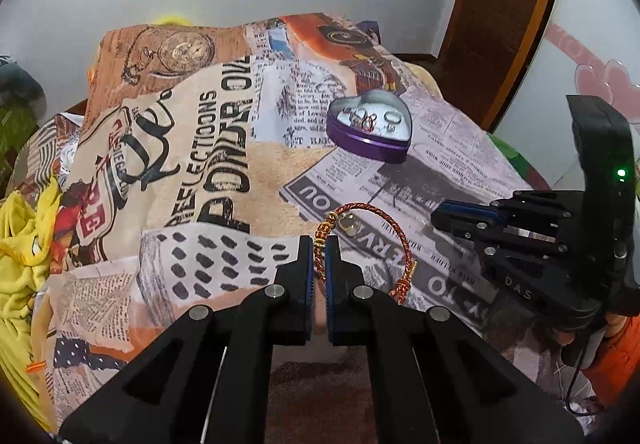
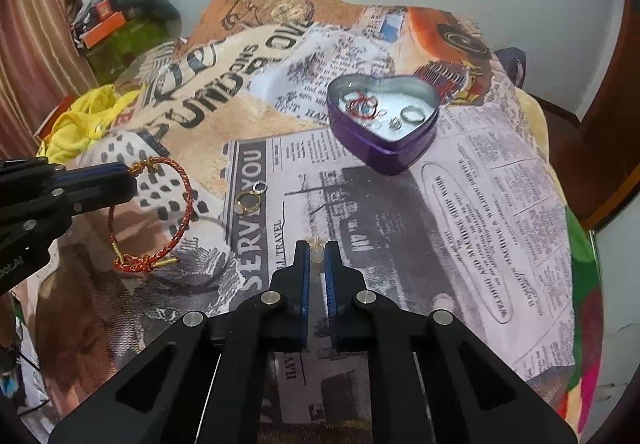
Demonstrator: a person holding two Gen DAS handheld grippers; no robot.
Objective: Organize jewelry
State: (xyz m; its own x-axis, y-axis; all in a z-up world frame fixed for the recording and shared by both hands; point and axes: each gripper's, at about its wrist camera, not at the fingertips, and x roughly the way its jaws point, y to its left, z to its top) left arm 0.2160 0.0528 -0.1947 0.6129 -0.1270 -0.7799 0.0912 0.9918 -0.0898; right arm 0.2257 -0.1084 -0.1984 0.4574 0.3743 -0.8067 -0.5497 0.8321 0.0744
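Left gripper (image 1: 319, 244) jaws clamped on a red-gold woven bracelet (image 1: 362, 244); the loop hangs out beyond and to the right of the tips, clear of the blanket (image 1: 200, 164). Right gripper (image 2: 317, 250) jaws pinched shut on a small pale bead earring (image 2: 317, 254) right at the tips, low over the newspaper-print blanket. Ahead and left of the right jaws, two loose rings (image 2: 250, 198), one gold and one silver, lie on the cloth, between the two grippers. Farther ahead, slightly right of both jaws, an open purple heart-shaped tin (image 2: 382, 128) sits on the blanket, holding silver rings (image 2: 412, 115) and a red piece (image 2: 362, 107). Yellow cloth (image 2: 86, 120) bunched far left.
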